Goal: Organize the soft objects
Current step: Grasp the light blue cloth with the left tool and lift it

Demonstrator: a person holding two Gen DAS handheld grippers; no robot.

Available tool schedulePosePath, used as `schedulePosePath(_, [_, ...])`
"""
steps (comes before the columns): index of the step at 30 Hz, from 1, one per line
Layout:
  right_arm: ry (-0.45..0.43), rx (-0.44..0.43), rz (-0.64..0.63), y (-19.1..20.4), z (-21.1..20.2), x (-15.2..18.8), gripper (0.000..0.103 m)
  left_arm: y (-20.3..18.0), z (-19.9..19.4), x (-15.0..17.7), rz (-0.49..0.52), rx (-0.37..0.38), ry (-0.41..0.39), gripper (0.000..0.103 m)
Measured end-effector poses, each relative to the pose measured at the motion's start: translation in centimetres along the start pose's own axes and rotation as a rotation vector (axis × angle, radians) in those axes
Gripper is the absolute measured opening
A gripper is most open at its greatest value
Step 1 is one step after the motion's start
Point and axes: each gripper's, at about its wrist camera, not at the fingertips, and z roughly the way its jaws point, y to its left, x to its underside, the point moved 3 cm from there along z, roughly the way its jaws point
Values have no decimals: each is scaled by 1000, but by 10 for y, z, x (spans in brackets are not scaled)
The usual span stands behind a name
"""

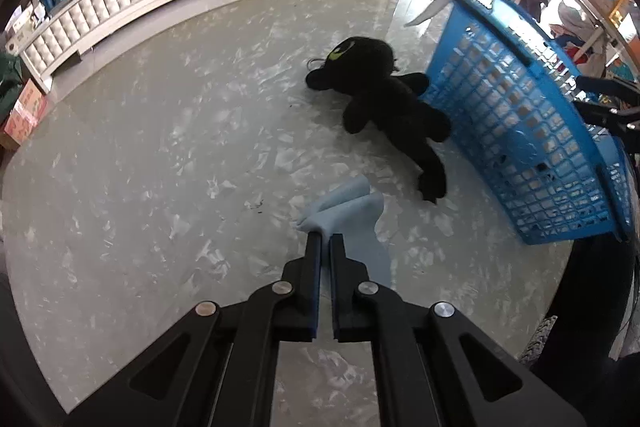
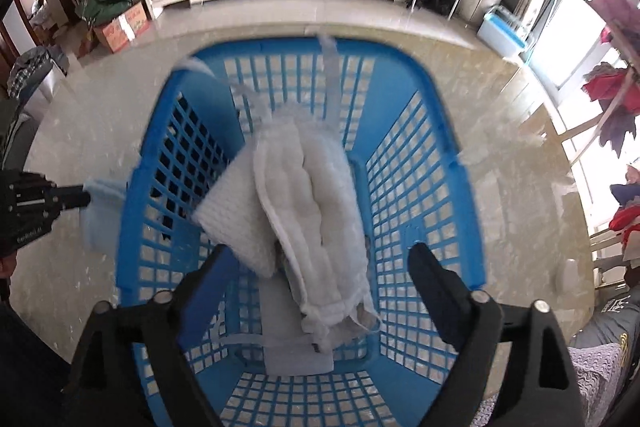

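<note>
Left gripper: the left gripper [image 1: 325,239] had its fingers pressed nearly together, pinching a fold of the pale blue cloth [image 1: 348,215] at the tips. In the right wrist view it [image 2: 82,201] reached in from outside the basket's left wall.

Pale blue cloth: it hung from the fingertips and draped down past them, above the floor [image 1: 160,167], outside the blue basket [image 1: 520,131]. From the right wrist camera the cloth [image 2: 100,215] sat just beside the basket's left rim, not inside it.

Right gripper: the right gripper [image 2: 320,255] was spread wide over the basket's near end, holding nothing. The fingers [image 2: 436,287] stood either side of the white padded cloth [image 2: 312,211] without touching it.

White padded cloth: it appeared blurred, inside the basket's opening, running from the middle toward the near end; whether it rested on the bottom I could not tell. A white waffle-textured cloth [image 2: 236,219] lay partly under its left edge. A pale grey piece [image 2: 296,351] with straps lay on the basket floor at the near end.

Blue basket: the lattice-walled basket [image 2: 424,187] stood on the floor, seen from above by the right wrist camera.

Black plush toy: the toy [image 1: 384,99] sprawled on the floor against the outside of the basket's wall, beyond the left gripper's tips and well apart from them.
</note>
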Motion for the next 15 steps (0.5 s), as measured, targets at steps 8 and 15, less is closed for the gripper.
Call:
schedulePosePath(8, [-74,62,26,-19,-41,19,103,-19,-38,3,43,-13,-71,3])
schedulePosePath(15, [-62,81,49,-47,-55,47,103,-39,-69,0,88,-36,-104,3])
